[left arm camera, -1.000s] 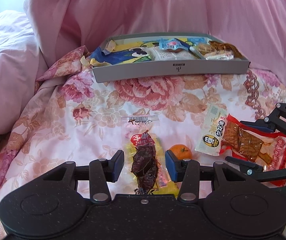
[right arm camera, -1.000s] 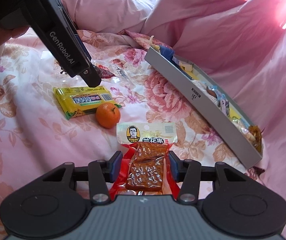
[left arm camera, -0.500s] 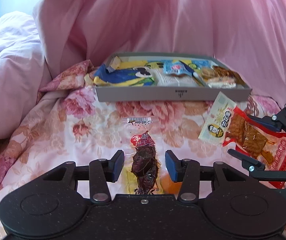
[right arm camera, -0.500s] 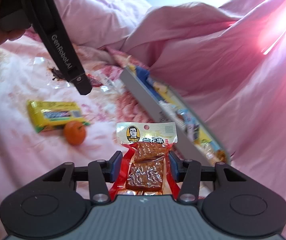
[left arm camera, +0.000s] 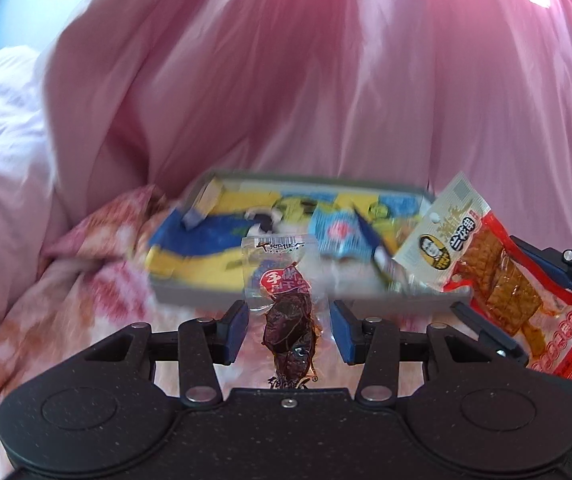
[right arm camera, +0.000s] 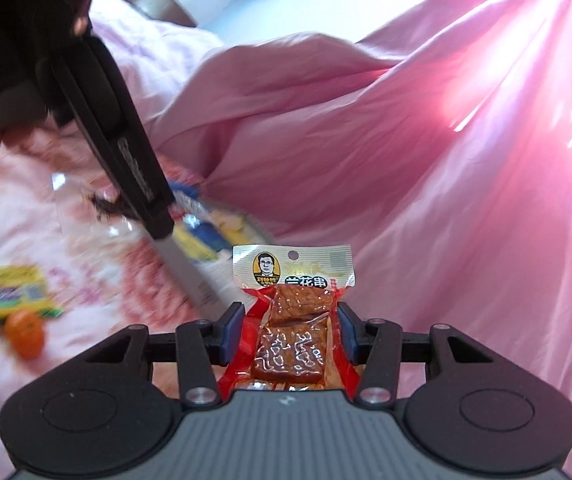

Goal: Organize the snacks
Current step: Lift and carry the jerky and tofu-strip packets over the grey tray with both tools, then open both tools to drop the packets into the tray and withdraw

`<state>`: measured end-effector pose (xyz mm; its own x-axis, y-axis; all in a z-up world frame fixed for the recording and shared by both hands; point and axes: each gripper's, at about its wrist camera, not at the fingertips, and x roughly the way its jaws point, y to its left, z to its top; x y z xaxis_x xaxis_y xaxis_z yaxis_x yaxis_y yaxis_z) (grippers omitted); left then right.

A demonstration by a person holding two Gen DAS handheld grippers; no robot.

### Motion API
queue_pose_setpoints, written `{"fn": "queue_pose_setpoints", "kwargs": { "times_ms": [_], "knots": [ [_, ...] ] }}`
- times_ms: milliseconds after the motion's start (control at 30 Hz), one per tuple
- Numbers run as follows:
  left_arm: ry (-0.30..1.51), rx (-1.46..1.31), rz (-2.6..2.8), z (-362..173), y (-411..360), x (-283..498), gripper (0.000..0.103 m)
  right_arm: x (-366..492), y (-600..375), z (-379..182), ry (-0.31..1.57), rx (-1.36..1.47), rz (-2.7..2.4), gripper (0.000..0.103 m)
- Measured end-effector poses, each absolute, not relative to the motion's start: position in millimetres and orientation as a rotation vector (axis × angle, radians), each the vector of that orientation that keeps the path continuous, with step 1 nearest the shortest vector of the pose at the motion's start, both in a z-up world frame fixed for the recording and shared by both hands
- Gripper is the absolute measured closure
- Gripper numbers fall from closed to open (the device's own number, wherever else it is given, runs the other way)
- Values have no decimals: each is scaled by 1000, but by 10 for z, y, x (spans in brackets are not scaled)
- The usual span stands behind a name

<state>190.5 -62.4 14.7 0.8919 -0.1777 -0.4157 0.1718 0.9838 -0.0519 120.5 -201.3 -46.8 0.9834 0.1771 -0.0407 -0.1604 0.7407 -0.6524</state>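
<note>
My left gripper [left arm camera: 288,326] is shut on a clear packet of dark dried meat [left arm camera: 286,308] and holds it in the air just before the grey tray [left arm camera: 190,294], which holds several snack packs. My right gripper [right arm camera: 289,330] is shut on a red tofu snack pack [right arm camera: 294,320], also lifted; the pack shows at the right of the left wrist view [left arm camera: 486,276], near the tray's right end. The left gripper's body [right arm camera: 126,152] shows in the right wrist view with the meat packet [right arm camera: 102,208] hanging from it.
A yellow snack pack [right arm camera: 2,296] and a small orange [right arm camera: 25,333] lie on the floral bedsheet [right arm camera: 106,280] at the left. Pink bedding [left arm camera: 326,80] is heaped behind and beside the tray [right arm camera: 182,268].
Both grippers have lifted their packets off the bedsheet and moved toward the tray. The orange has dropped out of the left wrist view.
</note>
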Motion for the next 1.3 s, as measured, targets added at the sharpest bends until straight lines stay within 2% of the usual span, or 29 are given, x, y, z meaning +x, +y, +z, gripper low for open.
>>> {"fn": "queue_pose_setpoints", "kwargs": {
  "times_ms": [300, 600, 1100, 1300],
  "knots": [
    [427, -66, -191, 428, -894, 2687, 56, 1808, -2209, -229, -72, -596, 128, 50],
    [494, -136, -155, 351, -1102, 3286, 56, 2327, -2415, -211, -48, -499, 93, 50],
    [543, -63, -139, 191, -1290, 3500, 55, 2695, -2472, -278, 32, -427, 144, 49],
    [557, -77, -126, 151, -1266, 3531, 55, 2783, -2518, -297, 84, -370, 169, 43]
  ]
}}
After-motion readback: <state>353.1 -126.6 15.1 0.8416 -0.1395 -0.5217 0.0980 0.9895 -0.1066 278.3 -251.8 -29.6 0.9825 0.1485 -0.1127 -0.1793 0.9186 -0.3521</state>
